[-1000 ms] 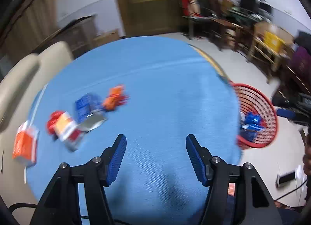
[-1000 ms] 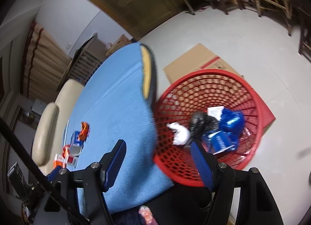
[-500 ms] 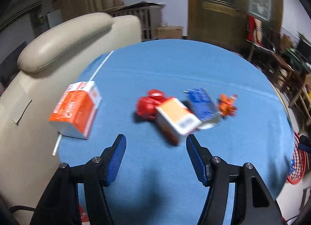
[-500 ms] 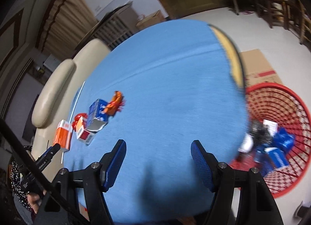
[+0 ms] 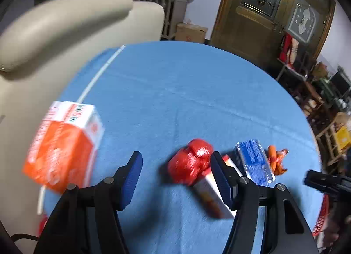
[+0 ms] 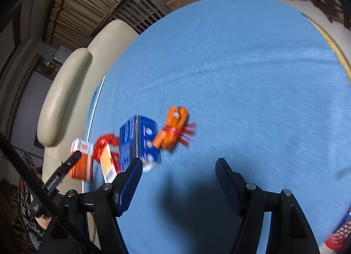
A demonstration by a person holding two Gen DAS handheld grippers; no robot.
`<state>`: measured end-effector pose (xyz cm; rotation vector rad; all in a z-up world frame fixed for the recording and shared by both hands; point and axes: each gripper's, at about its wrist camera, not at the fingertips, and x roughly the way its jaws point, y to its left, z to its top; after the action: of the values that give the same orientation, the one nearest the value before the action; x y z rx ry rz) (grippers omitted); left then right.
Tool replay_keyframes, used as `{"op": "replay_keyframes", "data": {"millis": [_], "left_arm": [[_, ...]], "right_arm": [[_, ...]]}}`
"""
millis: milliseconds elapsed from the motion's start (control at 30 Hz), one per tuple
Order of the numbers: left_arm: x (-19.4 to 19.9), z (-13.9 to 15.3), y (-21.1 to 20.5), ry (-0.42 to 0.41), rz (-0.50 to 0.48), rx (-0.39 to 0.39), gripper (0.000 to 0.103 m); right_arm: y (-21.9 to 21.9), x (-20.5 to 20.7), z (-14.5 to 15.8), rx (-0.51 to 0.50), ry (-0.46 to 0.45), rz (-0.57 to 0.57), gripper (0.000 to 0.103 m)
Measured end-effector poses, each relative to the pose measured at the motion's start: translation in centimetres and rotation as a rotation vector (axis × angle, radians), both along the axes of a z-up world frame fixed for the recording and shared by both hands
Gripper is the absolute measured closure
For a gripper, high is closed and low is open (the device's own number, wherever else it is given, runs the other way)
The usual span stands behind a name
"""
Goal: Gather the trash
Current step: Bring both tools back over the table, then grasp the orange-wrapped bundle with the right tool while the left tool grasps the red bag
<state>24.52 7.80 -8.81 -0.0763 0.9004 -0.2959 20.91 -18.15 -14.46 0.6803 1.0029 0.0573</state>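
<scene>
Trash lies on a round blue table (image 5: 175,91). My left gripper (image 5: 175,175) is open above it, and a crumpled red wrapper (image 5: 190,162) sits just ahead between its fingers, untouched. Left of it lies an orange-and-white carton (image 5: 63,142). To the right are a small orange-and-white box (image 5: 210,194), a blue box (image 5: 254,162) and an orange wrapper (image 5: 276,159). My right gripper (image 6: 177,181) is open and empty over bare cloth, with the blue box (image 6: 140,140) and orange wrapper (image 6: 173,129) just beyond its left finger.
A beige sofa (image 5: 65,26) borders the table's left side. The red mesh basket (image 6: 337,234) shows only as a sliver at the lower right, off the table edge. Furniture and a wooden door (image 5: 263,17) stand far behind.
Both grippers have swung left, away from the red basket and across the table to the trash pile. The red wrapper has come between the left fingers; both stay open.
</scene>
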Motion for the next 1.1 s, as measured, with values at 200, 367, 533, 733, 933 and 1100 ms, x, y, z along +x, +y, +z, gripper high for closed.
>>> {"op": "replay_keyframes", "data": {"millis": [200,367,533,733,933,1100], "left_arm": [[3.5,-2.5,-0.5,0.093,-0.063,-0.098,0.049],[4.3,-4.1,-1.2,0.123,-0.101,-0.127,0.058],[4.3,-4.4,-1.9,0.118,-0.122,-0.121,0.066],[2.9,-4.2,-2.1,0.108,-0.100,-0.097,0.080],[-0.7,-3.6,-0.7,0.086,-0.050,-0.106,0.091],[-5.2,-3.1,0.5,0.057,-0.023,-0.086,0.093]], "right_arm": [[0.3,4.3,-1.8,0.022,0.028,-0.063,0.031],[1.4,7.3,-3.1,0.004,0.071,-0.040,0.049],[2.6,8.3,-3.3,-0.071,0.084,-0.001,0.070],[2.6,6.6,-3.0,-0.105,0.064,0.010,0.074],[2.1,2.5,-2.3,-0.133,0.038,0.031,0.074],[1.9,-1.8,-1.9,-0.135,0.018,0.046,0.074]]}}
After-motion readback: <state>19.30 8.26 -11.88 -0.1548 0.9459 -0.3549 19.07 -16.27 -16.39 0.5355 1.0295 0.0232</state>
